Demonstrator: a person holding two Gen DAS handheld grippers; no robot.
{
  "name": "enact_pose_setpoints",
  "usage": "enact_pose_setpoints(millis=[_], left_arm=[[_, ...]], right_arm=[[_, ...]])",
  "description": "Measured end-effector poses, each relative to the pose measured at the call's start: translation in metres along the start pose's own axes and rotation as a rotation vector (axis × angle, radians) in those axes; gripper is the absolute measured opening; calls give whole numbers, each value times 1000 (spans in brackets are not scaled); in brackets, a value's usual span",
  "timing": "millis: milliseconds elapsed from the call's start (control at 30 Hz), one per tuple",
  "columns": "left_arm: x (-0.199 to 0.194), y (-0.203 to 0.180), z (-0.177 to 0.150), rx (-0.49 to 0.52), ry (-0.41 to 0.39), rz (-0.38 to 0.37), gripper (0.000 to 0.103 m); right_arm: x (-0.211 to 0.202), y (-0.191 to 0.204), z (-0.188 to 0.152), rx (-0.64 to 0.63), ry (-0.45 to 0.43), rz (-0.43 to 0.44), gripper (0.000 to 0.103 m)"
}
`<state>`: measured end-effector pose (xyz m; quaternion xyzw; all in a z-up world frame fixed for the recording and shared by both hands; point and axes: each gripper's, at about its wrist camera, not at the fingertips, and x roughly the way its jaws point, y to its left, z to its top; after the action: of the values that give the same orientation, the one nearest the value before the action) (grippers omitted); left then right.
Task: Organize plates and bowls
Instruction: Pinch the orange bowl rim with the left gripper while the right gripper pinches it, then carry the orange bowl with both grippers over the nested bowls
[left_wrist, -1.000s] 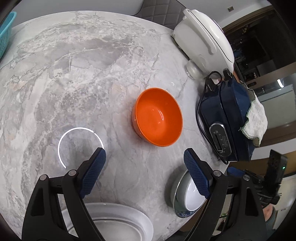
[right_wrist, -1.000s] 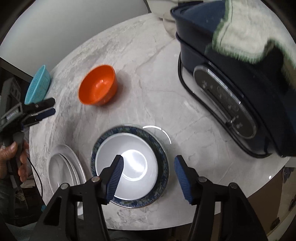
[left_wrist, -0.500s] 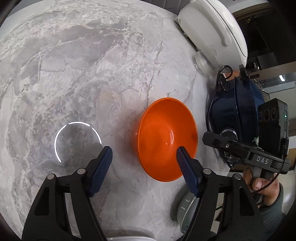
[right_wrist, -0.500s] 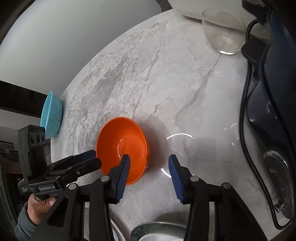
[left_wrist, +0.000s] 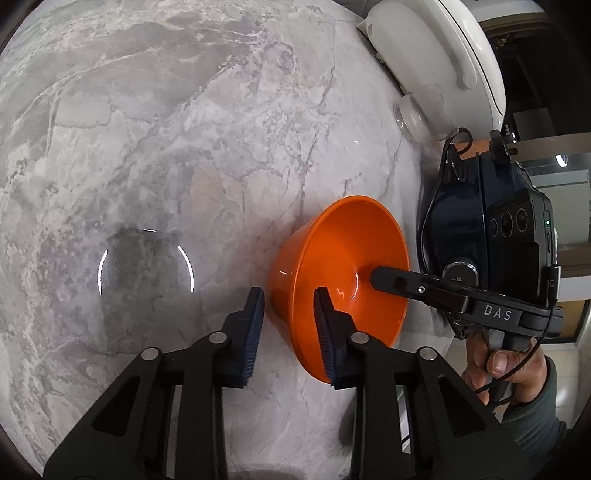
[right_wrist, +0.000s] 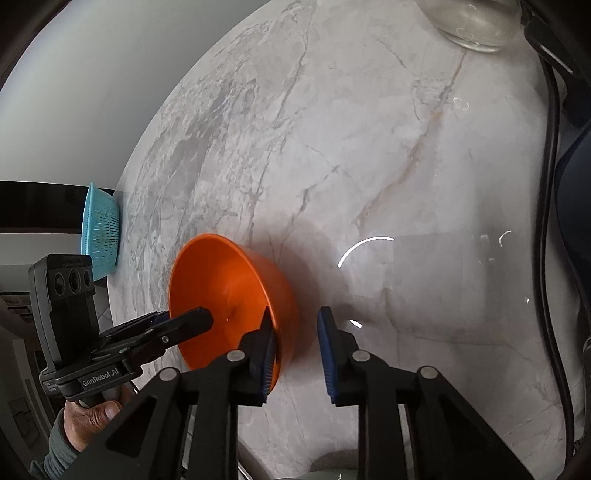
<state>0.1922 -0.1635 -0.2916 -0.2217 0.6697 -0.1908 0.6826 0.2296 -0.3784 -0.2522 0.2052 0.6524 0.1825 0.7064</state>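
From the left wrist, the left gripper (left_wrist: 288, 306) has its jaws narrow and closing astride the near wall of the orange bowl (left_wrist: 343, 266), one finger outside and one inside, while the right gripper (left_wrist: 384, 278) reaches into the bowl from the far side; the bowl sits on the marble table (left_wrist: 184, 147) beside a dark blue appliance (left_wrist: 461, 221). From the right wrist, the right gripper (right_wrist: 295, 332) is likewise narrow and closing over the bowl's (right_wrist: 221, 280) near wall, with the left gripper (right_wrist: 192, 321) on its opposite rim and a blue colander (right_wrist: 101, 232) at the table's (right_wrist: 369, 147) edge. Whether the pads already press the wall cannot be told in either view.
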Motion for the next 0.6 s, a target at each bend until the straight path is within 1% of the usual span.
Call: enact_pose_setpoints(millis=[33, 67, 233, 367, 500, 600], left_arm=[[0, 0, 0, 2, -2, 1, 18], [1, -1, 0, 2, -1, -5, 18], [-1, -1, -2, -6, -4, -7, 17], [-12, -6, -6, -7, -9, -13, 17], [-26, -21, -11, 4, -14, -30, 17], [-38, -40, -21, 24, -18, -52, 17]], right_arm=[[2, 0, 1, -1, 4, 5, 16], [2, 1, 1, -4, 7, 9, 14], [3, -1, 1, 1, 12, 17, 14], [-2, 0, -3, 3, 2, 19, 14], [-16, 5, -8, -5, -15, 23, 14], [-35, 8, -18, -9, -36, 27, 14]])
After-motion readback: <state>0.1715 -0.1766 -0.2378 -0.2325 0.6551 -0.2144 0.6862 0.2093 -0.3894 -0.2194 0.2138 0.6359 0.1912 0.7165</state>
